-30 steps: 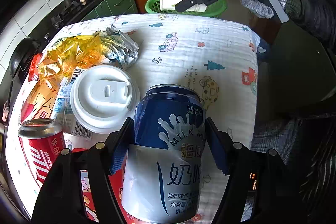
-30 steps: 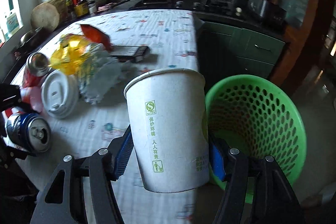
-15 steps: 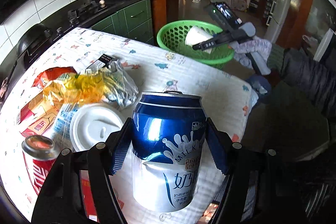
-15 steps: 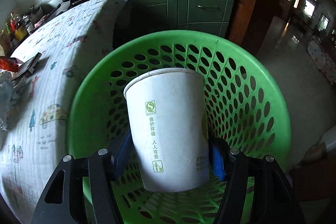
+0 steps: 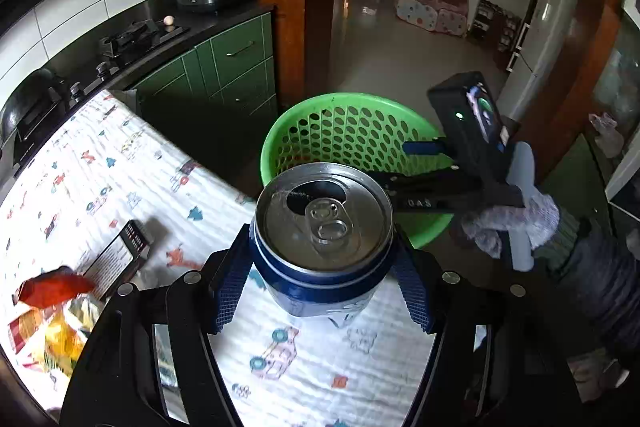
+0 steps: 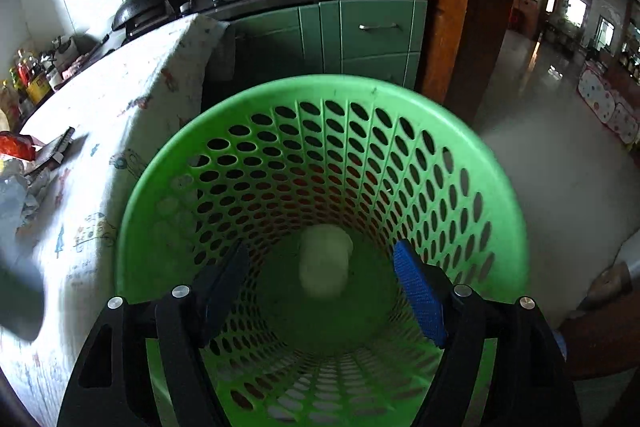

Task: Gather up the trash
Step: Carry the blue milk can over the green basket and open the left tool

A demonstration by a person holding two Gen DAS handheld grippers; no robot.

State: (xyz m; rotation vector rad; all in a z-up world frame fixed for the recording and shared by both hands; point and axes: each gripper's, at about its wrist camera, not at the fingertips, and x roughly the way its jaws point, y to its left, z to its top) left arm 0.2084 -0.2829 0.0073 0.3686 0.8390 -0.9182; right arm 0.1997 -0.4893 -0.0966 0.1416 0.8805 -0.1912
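Gripping blue can (image 5: 323, 242), left tongs (image 5: 322, 287) above table; right tongs (image 6: 320, 291) spread over green basket (image 6: 168, 163).

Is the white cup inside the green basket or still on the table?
Inside. The white cup lies at the bottom of the green basket, below the open right tongs, which hold nothing.

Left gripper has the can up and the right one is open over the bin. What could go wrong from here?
1. The right gripper hangs open over the green basket, right on the way the blue can would likely take; the two could collide.
2. The left gripper holds the can low on its body, so it might tilt.
3. The can's mouth is open; any leftover could spill onto the tablecloth.
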